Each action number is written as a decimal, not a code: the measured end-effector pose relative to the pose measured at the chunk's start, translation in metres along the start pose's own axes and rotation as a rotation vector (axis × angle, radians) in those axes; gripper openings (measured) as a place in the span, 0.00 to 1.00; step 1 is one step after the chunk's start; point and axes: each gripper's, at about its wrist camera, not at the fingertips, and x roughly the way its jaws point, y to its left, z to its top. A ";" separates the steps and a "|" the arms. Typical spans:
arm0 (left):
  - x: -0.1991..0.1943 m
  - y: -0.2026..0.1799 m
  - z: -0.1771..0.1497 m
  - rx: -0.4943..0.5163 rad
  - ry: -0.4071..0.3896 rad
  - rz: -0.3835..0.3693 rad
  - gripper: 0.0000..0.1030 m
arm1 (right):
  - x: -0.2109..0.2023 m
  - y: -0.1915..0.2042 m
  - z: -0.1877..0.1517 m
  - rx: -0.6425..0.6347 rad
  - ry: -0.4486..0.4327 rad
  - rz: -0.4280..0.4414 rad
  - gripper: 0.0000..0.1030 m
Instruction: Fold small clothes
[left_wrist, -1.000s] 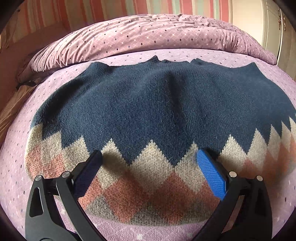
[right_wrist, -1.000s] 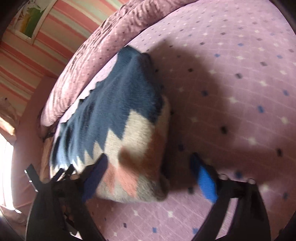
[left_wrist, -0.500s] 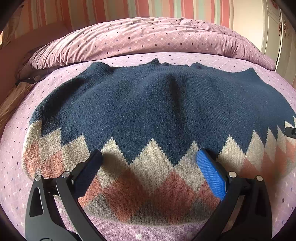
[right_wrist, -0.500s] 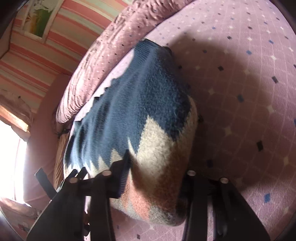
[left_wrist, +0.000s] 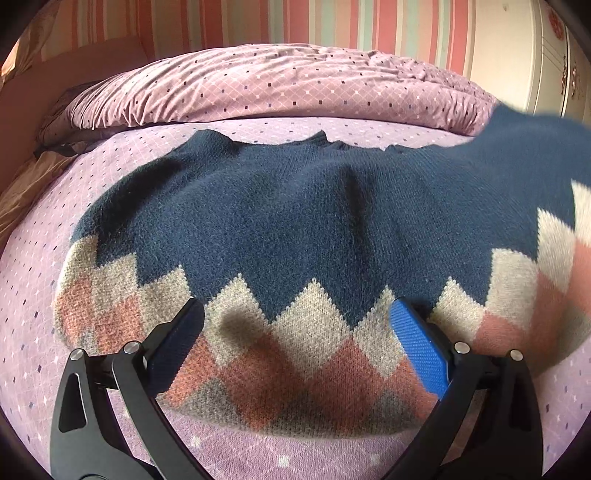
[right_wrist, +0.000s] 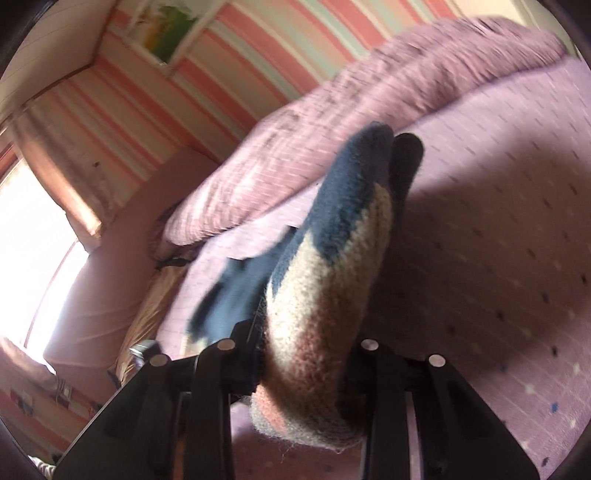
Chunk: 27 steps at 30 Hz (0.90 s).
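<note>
Gripping sweater (right_wrist: 317, 295) edge, right gripper (right_wrist: 306, 354); left gripper (left_wrist: 295, 332) wide above it.

Left gripper (left_wrist: 297, 334): black angular arms with triangular cut-outs, silver pivot screws, textured blue pad on one finger, dark pad opposite; right gripper (right_wrist: 306, 354): same black frame, silver screws.

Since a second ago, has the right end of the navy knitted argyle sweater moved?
Yes. The sweater's right end, clamped by the right gripper, has lifted off the purple bedspread toward the rumpled duvet.
</note>
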 end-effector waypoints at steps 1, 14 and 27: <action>-0.003 0.002 0.001 -0.005 -0.005 -0.002 0.97 | 0.001 0.008 0.002 -0.015 -0.005 0.011 0.29; -0.076 0.142 0.031 -0.151 -0.169 0.021 0.97 | 0.084 0.150 -0.010 -0.147 0.020 0.124 0.28; -0.116 0.282 0.013 -0.256 -0.199 0.105 0.97 | 0.264 0.259 -0.144 -0.446 0.257 -0.244 0.32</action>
